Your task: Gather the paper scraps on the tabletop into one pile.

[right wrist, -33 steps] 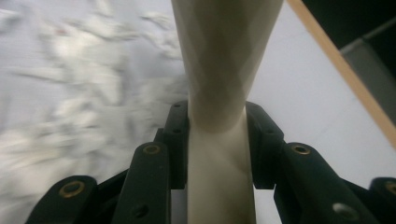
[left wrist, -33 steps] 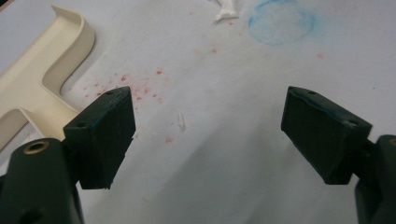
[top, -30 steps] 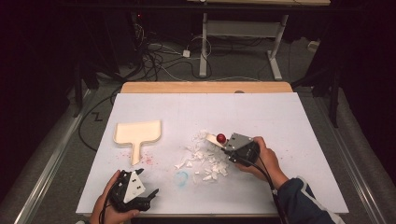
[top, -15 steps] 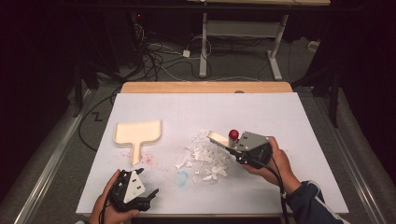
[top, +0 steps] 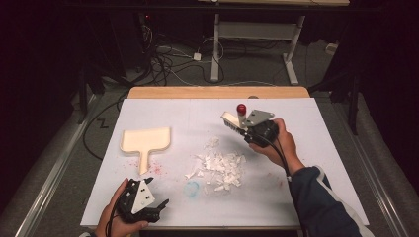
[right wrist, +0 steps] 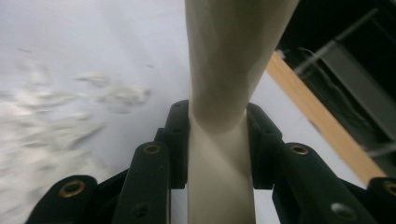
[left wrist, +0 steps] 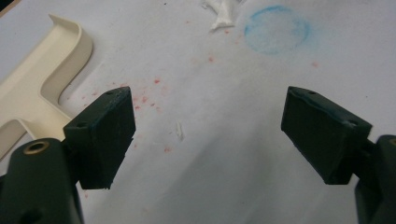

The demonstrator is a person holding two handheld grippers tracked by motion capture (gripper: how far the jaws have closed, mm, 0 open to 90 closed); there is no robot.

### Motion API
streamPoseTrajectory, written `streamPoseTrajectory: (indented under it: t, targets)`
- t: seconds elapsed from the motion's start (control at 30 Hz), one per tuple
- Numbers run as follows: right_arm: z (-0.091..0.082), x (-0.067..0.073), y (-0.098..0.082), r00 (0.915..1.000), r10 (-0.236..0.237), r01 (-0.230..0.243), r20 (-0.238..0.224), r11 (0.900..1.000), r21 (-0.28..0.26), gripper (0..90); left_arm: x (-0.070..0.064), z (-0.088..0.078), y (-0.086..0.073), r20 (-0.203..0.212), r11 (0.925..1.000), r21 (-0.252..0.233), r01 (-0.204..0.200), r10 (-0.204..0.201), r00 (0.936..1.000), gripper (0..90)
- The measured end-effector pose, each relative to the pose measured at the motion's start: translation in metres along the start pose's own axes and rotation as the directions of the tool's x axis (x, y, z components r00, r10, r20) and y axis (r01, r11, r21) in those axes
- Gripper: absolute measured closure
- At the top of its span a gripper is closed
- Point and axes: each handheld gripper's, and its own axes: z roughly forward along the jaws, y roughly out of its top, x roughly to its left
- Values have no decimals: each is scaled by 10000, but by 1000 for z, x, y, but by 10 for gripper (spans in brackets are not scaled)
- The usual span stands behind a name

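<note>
Our right claw (top: 240,129) is clamped on the brush (top: 230,120) handle, held beyond the scraps (top: 220,167), which lie toward us and the dustpan (top: 145,141) at the tabletop's (top: 316,148) left, nearest our open, empty left claw (top: 157,207)

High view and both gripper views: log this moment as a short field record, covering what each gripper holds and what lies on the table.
surface: white table cover
left gripper: jaws wide apart, holding nothing, near front edge
right gripper: jaws closed on cream brush handle
brush: raised beyond the scraps, red knob on top
paper scraps: white pile, mid-table
dustpan: cream, flat on the left, handle toward the person
marks: blue ring, red specks
</note>
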Motion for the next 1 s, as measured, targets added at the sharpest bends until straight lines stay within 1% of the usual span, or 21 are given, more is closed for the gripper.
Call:
streamPoseTrajectory:
  t: [0.03, 0.07, 0.1, 0.2, 0.27, 0.3, 0.37, 0.43, 0.53, 0.6, 0.63, 0.67, 0.7, 0.73, 0.77, 0.8, 0.87, 0.9, 0.93, 0.97, 1.0]
  targets:
    - [11, -1, 3, 9995, -98, 91, 308, 9996, 252, 682, 0, 0, 1, -3, 10000, 4, -18, 18, 10000, 169]
    - [21, -3, 6, 9990, -111, 93, 440, 9991, 413, 682, 0, 0, 1, 17, 10000, -26, 12, -12, 10000, 169]
    - [39, -6, 9, 9986, 125, -147, 521, 9991, 408, 682, -1, 0, 0, 30, 9999, -86, 74, -74, 10000, 169]
    - [54, -4, 12, 9964, 123, -163, 837, 9988, 468, 682, 1, 2, -2, 126, 9999, -19, 170, -170, 9998, 169]
    - [67, 1, 13, 9936, -21, -24, 1133, 9992, 394, 682, 1, 4, -3, 181, 9998, 61, 193, -194, 9996, 169]
    - [72, 4, 13, 9936, -89, 50, 1126, 9994, 356, 683, 1, 4, -3, 175, 9998, 100, 160, -162, 9997, 169]
    - [78, 9, 18, 9960, -206, 189, 866, 9996, 199, 682, 1, 3, -3, 177, 9999, 49, 163, -164, 9997, 169]
    - [81, 17, 23, 9966, -562, 553, 599, 9984, 151, 682, 1, 2, -4, 194, 9998, -2, 219, -219, 9996, 169]
    - [80, 31, 28, 9942, -1067, 1065, -166, 9942, -116, 682, 1, 2, -5, 251, 9996, 34, 263, -264, 9993, 169]
    - [76, 39, 30, 9850, -1527, 1501, -802, 9880, -374, 681, 0, 2, -5, 280, 9997, 40, 241, -242, 9993, 169]
    - [73, 43, 30, 9791, -1797, 1755, -955, 9832, -505, 681, 0, 2, -5, 283, 9997, 21, 240, -240, 9993, 169]
    - [70, 46, 30, 9698, -2054, 1989, -1318, 9781, -610, 680, 0, 1, -5, 284, 9997, -4, 245, -245, 9993, 169]
    - [65, 50, 28, 9573, -2326, 2222, -1715, 9719, -773, 680, 0, 1, -5, 283, 9997, -15, 259, -259, 9993, 169]
    - [62, 52, 27, 9494, -2545, 2422, -1839, 9663, -866, 680, 0, 1, -5, 299, 9997, 3, 250, -250, 9992, 169]
    - [53, 57, 21, 9243, -3001, 2808, -2357, 9532, -1125, 678, 0, 1, -5, 282, 9998, 15, 219, -220, 9994, 169]
    - [53, 57, 21, 9243, -3001, 2808, -2357, 9532, -1125, 678, 0, 1, -5, 283, 9997, 4, 249, -249, 9993, 169]
    - [44, 60, 15, 9030, -3468, 3174, -2536, 9363, -1502, 678, 0, 1, -4, 300, 9997, 21, 228, -228, 9993, 169]
    - [34, 61, 6, 8933, -3449, 3075, -2883, 9366, -1677, 678, -1, 1, -4, 303, 9997, 40, 222, -223, 9993, 169]
    - [34, 61, 6, 8933, -3449, 3075, -2883, 9366, -1677, 678, -1, 2, -3, 308, 9998, 53, 212, -214, 9993, 169]
    - [29, 61, 3, 8980, -3343, 2925, -2861, 9393, -1794, 678, -2, 2, -3, 318, 9998, 60, 197, -199, 9993, 169]
    - [24, 60, 0, 8820, -3471, 2939, -3188, 9339, -2036, 678, -3, 3, -3, 326, 9998, 74, 181, -183, 9993, 169]
